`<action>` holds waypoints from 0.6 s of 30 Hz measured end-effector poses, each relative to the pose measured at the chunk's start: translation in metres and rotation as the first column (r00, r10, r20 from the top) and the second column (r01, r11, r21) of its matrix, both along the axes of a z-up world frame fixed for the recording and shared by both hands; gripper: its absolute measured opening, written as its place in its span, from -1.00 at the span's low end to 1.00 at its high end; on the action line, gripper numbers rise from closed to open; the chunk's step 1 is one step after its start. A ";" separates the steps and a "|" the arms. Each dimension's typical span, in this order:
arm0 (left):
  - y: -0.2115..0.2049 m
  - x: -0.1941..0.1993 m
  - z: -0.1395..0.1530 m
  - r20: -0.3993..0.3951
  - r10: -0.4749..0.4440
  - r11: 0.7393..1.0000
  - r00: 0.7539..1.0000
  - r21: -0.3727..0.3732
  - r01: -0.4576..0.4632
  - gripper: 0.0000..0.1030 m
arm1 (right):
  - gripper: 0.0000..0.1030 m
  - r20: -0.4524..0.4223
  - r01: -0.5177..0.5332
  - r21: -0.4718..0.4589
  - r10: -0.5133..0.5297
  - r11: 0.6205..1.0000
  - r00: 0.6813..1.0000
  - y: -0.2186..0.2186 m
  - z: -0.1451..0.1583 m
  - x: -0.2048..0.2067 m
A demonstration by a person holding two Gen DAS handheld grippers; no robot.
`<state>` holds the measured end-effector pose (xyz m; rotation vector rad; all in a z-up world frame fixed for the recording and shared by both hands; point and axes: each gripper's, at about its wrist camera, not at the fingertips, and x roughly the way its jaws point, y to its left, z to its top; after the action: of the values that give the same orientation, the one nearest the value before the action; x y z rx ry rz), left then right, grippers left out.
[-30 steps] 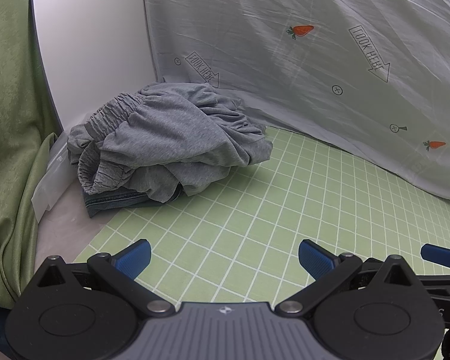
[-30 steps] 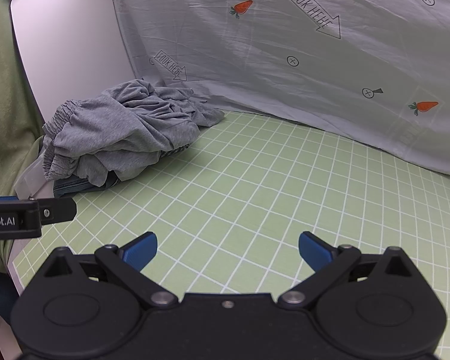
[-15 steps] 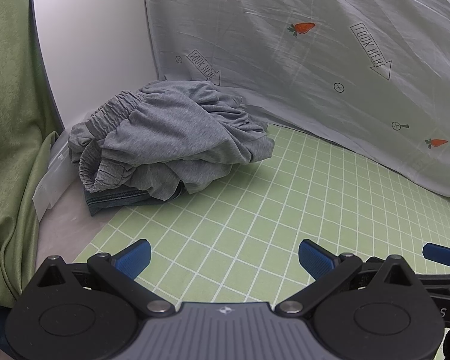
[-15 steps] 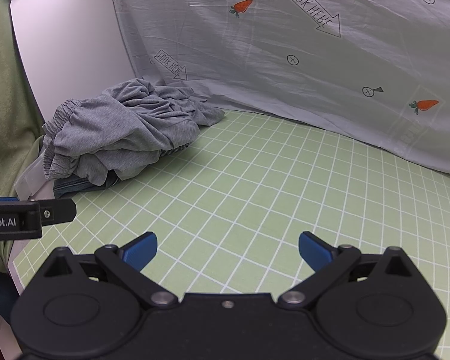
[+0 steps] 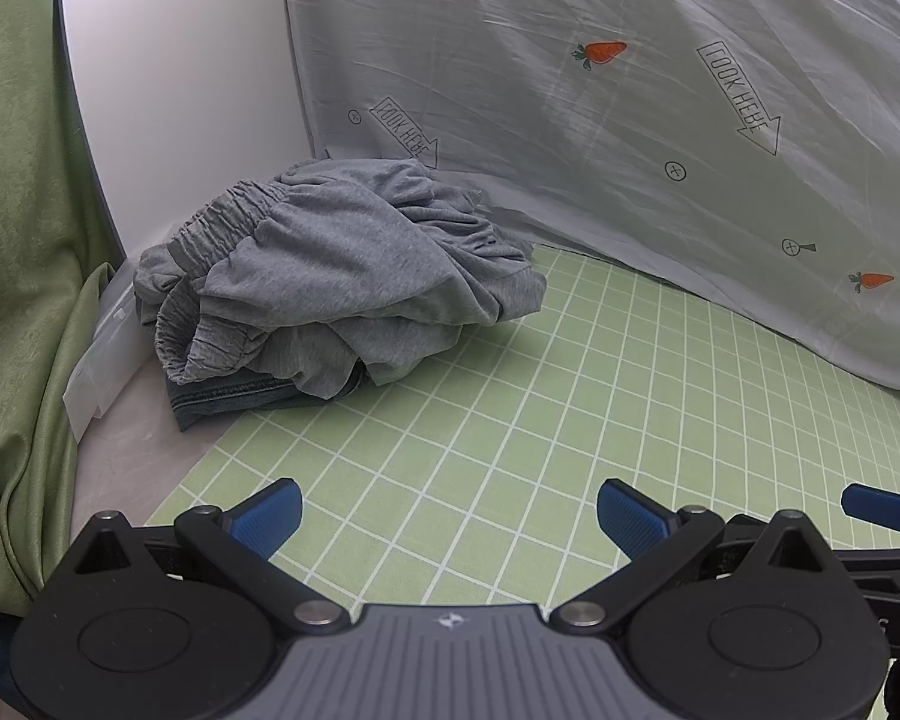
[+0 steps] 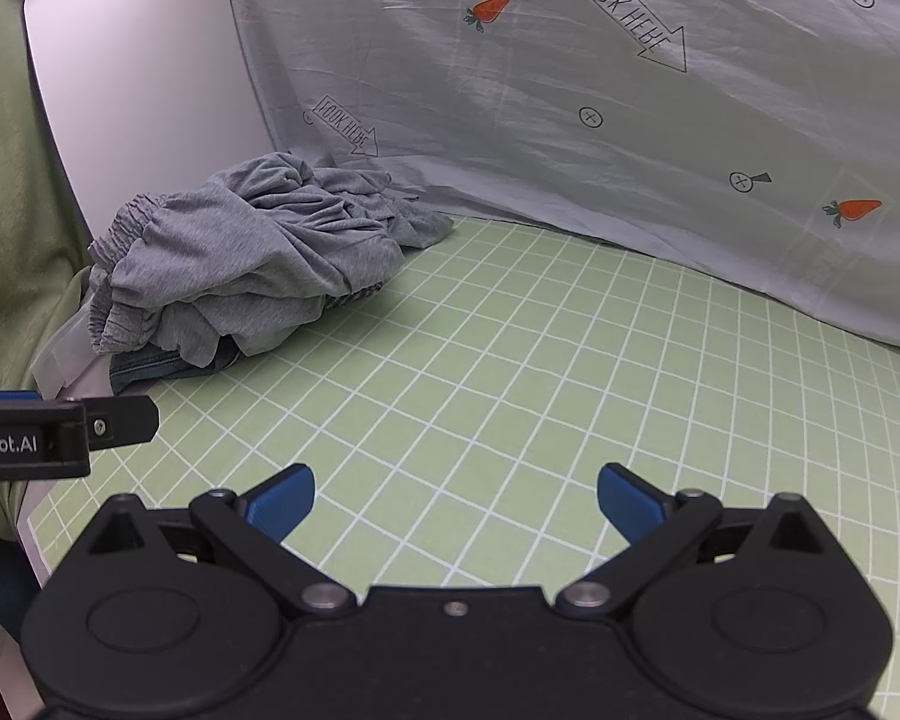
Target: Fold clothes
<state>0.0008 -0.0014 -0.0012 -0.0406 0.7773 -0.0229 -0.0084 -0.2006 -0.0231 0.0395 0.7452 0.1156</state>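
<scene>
Both my tools are empty: the left gripper and the right gripper each sit low in the frame with their blue fingers spread wide over the green grid mat, holding nothing. The clothes are a crumpled grey garment heaped in the left middle of both views, at the far corner of the mat against the white panel and the printed sheet. It rests on something darker, perhaps folded denim, though only its edge shows. The grey jersey looks light, soft and floppy, so I judge it will sag and bunch when lifted and will not hold a shape. The gathered elastic waistband at the upper left of the heap seems the firmest place to pinch, one gripper at each end.
</scene>
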 end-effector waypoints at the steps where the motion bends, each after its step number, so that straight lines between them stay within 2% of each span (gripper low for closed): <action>1: 0.000 0.000 0.000 0.000 -0.001 1.000 1.000 0.000 0.001 1.00 | 0.98 0.000 0.000 0.000 0.000 1.000 1.000 0.000 0.000 0.000; 18: 0.000 0.002 0.000 -0.008 -0.001 1.000 1.000 -0.002 0.001 1.00 | 0.98 -0.003 0.005 0.003 -0.005 1.000 1.000 -0.001 -0.001 0.001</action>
<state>0.0027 -0.0011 -0.0013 -0.0421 0.7852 -0.0240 -0.0077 -0.2015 -0.0243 0.0443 0.7478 0.1117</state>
